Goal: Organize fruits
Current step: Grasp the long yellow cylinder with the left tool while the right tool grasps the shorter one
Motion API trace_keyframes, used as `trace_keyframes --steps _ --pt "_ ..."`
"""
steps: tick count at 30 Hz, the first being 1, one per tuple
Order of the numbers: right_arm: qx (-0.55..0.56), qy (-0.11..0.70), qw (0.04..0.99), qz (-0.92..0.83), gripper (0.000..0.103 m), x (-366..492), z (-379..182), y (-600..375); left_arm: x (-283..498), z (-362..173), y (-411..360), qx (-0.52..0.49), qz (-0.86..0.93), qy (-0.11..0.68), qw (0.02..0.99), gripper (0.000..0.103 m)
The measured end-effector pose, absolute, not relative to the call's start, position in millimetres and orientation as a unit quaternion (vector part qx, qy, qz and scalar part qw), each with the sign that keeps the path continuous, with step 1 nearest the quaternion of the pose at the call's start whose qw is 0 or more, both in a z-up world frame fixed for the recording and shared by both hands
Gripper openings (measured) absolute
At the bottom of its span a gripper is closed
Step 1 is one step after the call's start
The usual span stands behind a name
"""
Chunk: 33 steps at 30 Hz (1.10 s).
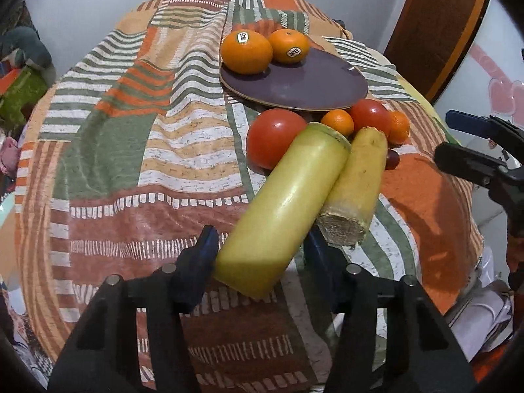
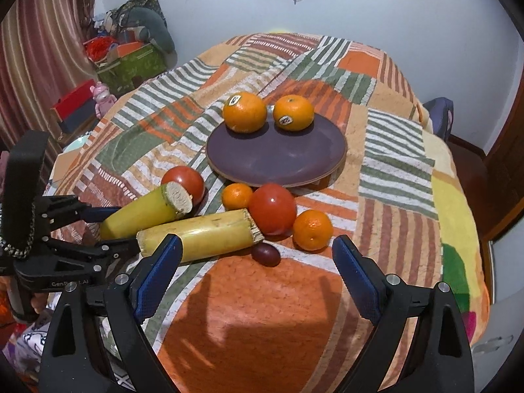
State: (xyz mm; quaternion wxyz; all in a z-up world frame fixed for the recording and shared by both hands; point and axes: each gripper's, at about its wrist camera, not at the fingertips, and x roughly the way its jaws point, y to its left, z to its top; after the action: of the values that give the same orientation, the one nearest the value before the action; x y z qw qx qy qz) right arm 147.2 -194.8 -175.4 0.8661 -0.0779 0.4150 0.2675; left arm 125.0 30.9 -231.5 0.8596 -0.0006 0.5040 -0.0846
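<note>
1. The patchwork-striped orange, green and white cloth [image 2: 262, 311] spreads over the whole table, and everything plays out on it.
2. At twelve o'clock from the loose fruit sits the round dark-purple plate [image 2: 278, 160], with two stickered oranges [image 2: 245, 111] at its far edge and the near half bare. That looks like the home for what is left.
3. Here's the action: the left gripper [image 1: 260, 249] has its blue pads against the near end of a yellow-green cut cane-like stalk [image 1: 285, 196], pinching it, jaws partly closed. In the right wrist view the stalk's far end looks raised.
4. The second yellow stalk [image 2: 199, 234] lies just beside it, touching along one side. Best lift the first straight up so the neighbour doesn't roll into the red tomato [image 2: 272, 208].
5. The right gripper [image 2: 257, 262] hangs spread wide at six o'clock of the pile, holding nothing.
6. Small tangerines [image 2: 312, 229] and a dark little plum-like fruit [image 2: 266, 254] wait nearby; mind them.
</note>
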Motion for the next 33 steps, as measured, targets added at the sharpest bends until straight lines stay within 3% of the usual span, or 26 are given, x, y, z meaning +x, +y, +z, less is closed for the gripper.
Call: trace_keyframes --steps 11,14,18,22,25,28,33 --pt "-0.112 0.429 0.844 0.303 0.092 143 -189 -154 97 -217 65 -0.024 -0.036 0.485 0.873 0.052" --pt "-0.128 0.431 0.838 0.31 0.092 142 -195 -139 90 -217 85 -0.037 -0.006 0.488 0.872 0.042" --pt "-0.149 0.427 0.836 0.311 0.093 141 -198 -126 87 -219 107 -0.09 -0.01 0.496 0.864 0.042" --pt "-0.164 0.434 0.831 0.306 0.093 142 -205 -121 88 -217 96 -0.053 -0.005 0.497 0.866 0.041" --pt "-0.157 0.436 0.831 0.308 0.093 143 -206 -125 93 -211 89 -0.036 -0.012 0.488 0.872 0.043" --pt "-0.138 0.446 0.826 0.317 0.092 144 -205 -134 100 -207 86 -0.027 -0.014 0.481 0.876 0.054" --pt "-0.136 0.443 0.826 0.323 0.092 135 -202 -146 114 -217 88 -0.019 -0.013 0.497 0.868 0.055"
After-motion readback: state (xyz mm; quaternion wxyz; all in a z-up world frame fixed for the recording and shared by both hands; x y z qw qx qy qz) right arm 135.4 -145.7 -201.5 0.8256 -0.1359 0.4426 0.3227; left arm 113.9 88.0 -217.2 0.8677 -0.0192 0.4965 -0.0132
